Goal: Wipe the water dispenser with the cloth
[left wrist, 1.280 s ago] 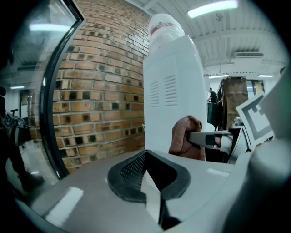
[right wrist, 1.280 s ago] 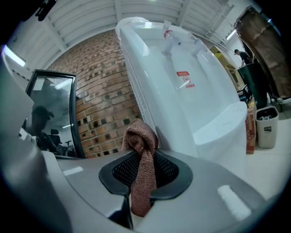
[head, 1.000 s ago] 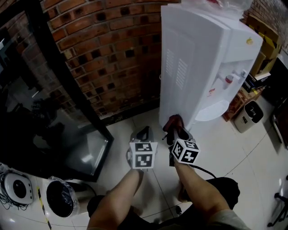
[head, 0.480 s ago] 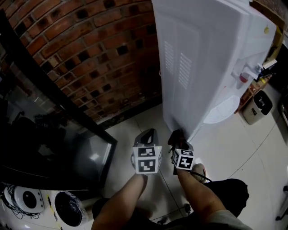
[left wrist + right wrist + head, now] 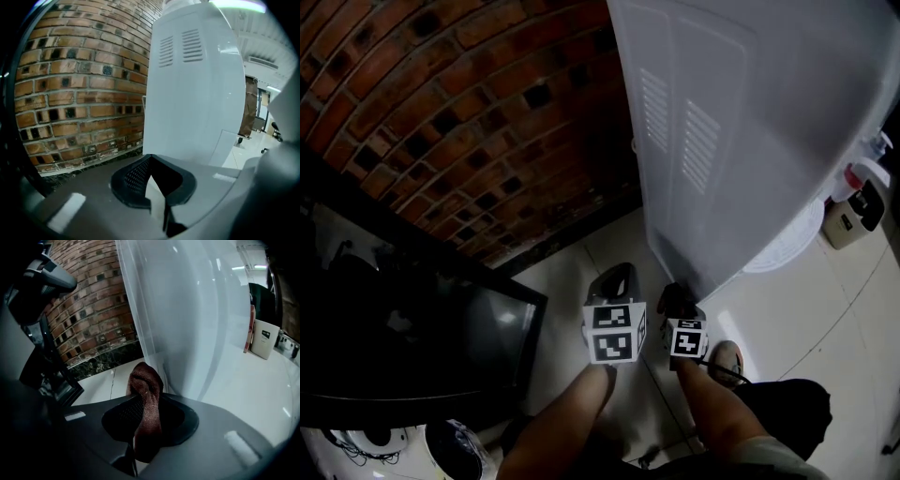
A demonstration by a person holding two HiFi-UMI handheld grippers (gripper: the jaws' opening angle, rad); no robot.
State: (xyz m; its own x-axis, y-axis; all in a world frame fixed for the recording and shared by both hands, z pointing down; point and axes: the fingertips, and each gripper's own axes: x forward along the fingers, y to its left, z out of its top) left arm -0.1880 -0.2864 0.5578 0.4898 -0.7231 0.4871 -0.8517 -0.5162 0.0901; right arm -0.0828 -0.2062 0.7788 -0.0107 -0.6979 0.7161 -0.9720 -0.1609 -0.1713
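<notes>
The white water dispenser [image 5: 750, 141] stands on the tiled floor, its vented side panel [image 5: 197, 93] facing me. My right gripper [image 5: 675, 298] is shut on a dark red cloth [image 5: 146, 394], whose folded end sticks out beyond the jaws. It sits low down at the dispenser's near bottom corner [image 5: 187, 324]; whether the cloth touches the panel I cannot tell. My left gripper [image 5: 614, 277] hangs just left of it above the floor. In the left gripper view that gripper [image 5: 149, 159] has its jaw tips together and nothing between them.
A red brick wall [image 5: 487, 122] runs behind and left of the dispenser. A dark glass-fronted cabinet [image 5: 412, 347] stands at the left. A shoe [image 5: 729, 361] rests on the tiles below the right gripper. A white bin [image 5: 264, 338] stands beyond the dispenser.
Both grippers have sunk toward the floor, the right one farther, carrying the cloth down the dispenser's side to its bottom corner. The head view has drawn closer to the dispenser.
</notes>
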